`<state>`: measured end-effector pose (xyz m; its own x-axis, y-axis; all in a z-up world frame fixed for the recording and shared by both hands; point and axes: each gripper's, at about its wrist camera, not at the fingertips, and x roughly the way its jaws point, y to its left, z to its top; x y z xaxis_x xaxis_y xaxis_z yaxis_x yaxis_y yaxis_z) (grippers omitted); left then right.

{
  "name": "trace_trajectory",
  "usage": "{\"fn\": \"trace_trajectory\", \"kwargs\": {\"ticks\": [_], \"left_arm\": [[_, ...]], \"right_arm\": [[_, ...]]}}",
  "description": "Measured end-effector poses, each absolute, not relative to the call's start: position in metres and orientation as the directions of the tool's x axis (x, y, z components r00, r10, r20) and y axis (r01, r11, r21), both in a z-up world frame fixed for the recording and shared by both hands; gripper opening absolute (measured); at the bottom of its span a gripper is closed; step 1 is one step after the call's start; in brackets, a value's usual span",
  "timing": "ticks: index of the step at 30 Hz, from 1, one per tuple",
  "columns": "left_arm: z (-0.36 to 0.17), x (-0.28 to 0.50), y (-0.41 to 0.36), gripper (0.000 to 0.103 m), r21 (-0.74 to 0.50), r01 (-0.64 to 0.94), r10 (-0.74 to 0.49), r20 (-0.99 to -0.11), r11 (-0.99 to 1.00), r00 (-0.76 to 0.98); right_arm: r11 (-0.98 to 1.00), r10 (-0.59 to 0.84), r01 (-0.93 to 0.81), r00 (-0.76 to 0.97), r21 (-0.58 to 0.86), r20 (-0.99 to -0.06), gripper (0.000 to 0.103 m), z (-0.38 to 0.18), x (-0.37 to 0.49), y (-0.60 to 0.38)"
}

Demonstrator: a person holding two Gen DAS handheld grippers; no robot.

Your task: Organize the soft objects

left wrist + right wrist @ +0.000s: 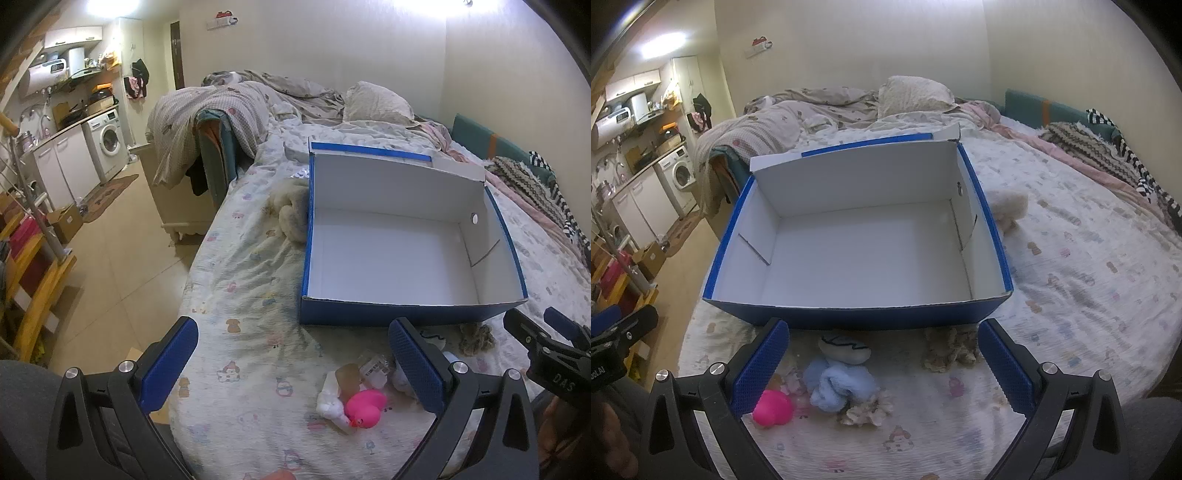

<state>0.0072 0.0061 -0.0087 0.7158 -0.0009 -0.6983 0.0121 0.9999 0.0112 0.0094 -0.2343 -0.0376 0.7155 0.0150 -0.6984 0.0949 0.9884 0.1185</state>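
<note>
An empty blue box [369, 314] with a white inside and its lid flap up at the back stands on the bed. In front of it lie a pink rubber duck [365, 406], a small white soft toy [332, 402], a light blue soft toy [838, 387], a pale piece with a black squiggle [844, 349] and a brown crocheted piece [949, 347]. My left gripper [293, 328] hangs open above the duck's side of the pile. My right gripper [882, 326] hangs open over the blue toy. Neither holds anything.
A cream plush [291, 218] lies against the box's left wall, and a cream plush [1008, 208] shows beside its right wall. Rumpled bedding and a pillow [912, 94] fill the far end. The bed's edge drops to a tiled floor [110, 258] on the left.
</note>
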Motion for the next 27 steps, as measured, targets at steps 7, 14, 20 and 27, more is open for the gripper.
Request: {"fn": "trace_trajectory", "kwargs": {"ticks": [7, 14, 20, 27], "left_arm": [[-0.0058, 0.0059, 0.0034, 0.103, 0.019, 0.009, 0.007, -0.694, 1.0, 0.72], [-0.0041, 0.0059, 0.0033, 0.103, 0.02, 0.008, 0.009, -0.694, 1.0, 0.72], [-0.0037, 0.0061, 0.0028, 0.103, 0.017, 0.002, 0.01, -0.695, 1.0, 0.719], [-0.0032, 0.0063, 0.0034, 0.103, 0.016, 0.001, 0.01, -0.696, 1.0, 0.718]], "right_arm": [[0.99, 0.028, 0.08, 0.713, 0.12, -0.701, 0.103, -0.0377, 0.0101, -0.2319], [0.99, 0.024, 0.078, 0.713, 0.114, -0.701, 0.103, -0.0377, 0.01, -0.2304], [0.991, 0.024, 0.077, 0.713, 0.113, -0.701, 0.103, -0.038, 0.0099, -0.2304], [0.99, 0.023, 0.079, 0.713, 0.113, -0.701, 0.103, -0.038, 0.0099, -0.2299]]}}
